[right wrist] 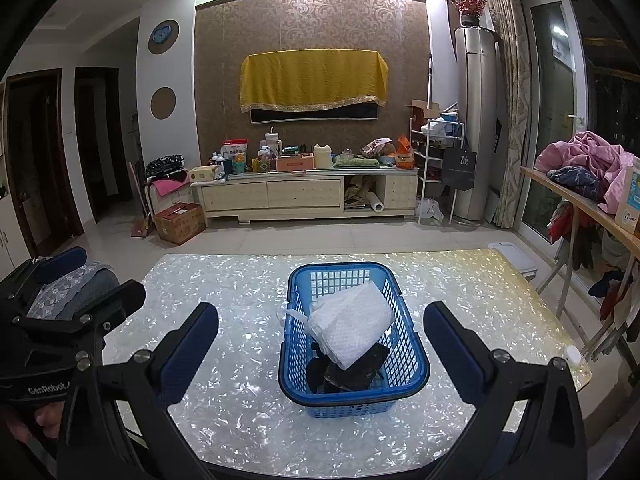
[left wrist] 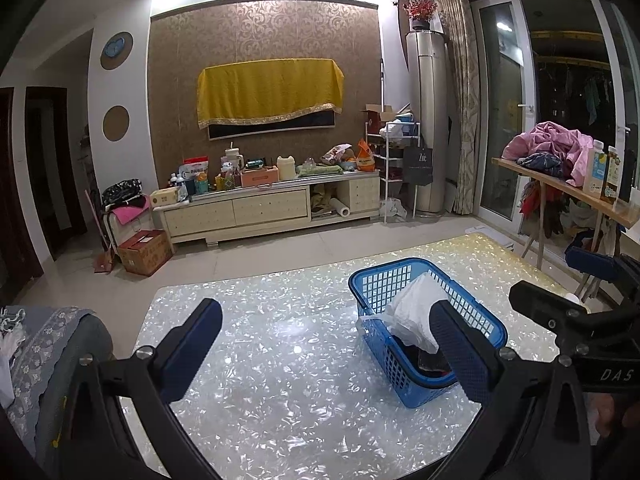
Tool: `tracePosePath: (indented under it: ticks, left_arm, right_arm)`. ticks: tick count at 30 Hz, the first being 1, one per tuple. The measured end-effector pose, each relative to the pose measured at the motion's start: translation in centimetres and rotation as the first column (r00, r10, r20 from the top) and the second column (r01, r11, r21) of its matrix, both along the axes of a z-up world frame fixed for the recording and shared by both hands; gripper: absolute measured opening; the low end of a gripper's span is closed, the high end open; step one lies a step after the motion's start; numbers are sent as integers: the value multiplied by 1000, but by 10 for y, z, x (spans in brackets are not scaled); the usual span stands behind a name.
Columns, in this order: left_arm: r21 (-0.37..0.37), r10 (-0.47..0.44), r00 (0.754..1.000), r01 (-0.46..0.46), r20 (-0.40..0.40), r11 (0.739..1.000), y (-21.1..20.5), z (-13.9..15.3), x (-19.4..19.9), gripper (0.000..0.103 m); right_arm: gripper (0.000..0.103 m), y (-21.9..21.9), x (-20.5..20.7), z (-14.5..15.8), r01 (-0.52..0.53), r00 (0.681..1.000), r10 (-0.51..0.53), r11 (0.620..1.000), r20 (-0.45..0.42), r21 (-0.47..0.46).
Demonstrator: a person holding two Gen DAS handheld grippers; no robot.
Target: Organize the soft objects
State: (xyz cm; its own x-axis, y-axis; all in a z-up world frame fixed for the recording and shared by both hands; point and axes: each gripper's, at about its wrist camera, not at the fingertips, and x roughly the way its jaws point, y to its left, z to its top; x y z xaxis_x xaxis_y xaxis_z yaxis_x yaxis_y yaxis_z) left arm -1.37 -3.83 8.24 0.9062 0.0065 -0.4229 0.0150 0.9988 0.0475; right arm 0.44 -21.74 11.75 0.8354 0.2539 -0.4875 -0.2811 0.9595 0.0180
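Pearly tabletop (right wrist: 240,420) carries blue basket (right wrist: 416,360), long axis running away from right gripper (right wrist: 332,344); white cloth (right wrist: 352,328) over dark item (right wrist: 356,372) inside. Left gripper (left wrist: 332,340) beside basket; both fingers apart, empty.

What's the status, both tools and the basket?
Left tool open, empty; right tool open, empty. Blue basket on table, white cloth atop dark items inside. Nothing in the way.

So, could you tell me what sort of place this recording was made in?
Most likely a home living room: a low TV cabinet under a cloth-draped screen, a standing air conditioner, and a table holding a blue basket.
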Motion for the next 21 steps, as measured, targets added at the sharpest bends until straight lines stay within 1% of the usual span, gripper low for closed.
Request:
tracePosePath:
  ticks: [21]
  left_arm:
    - [-3, 6, 1000, -6, -15, 1000, 2, 0, -3, 103]
  right_arm:
    - [103, 2, -2, -1, 1, 1000, -1, 1000, -4, -7]
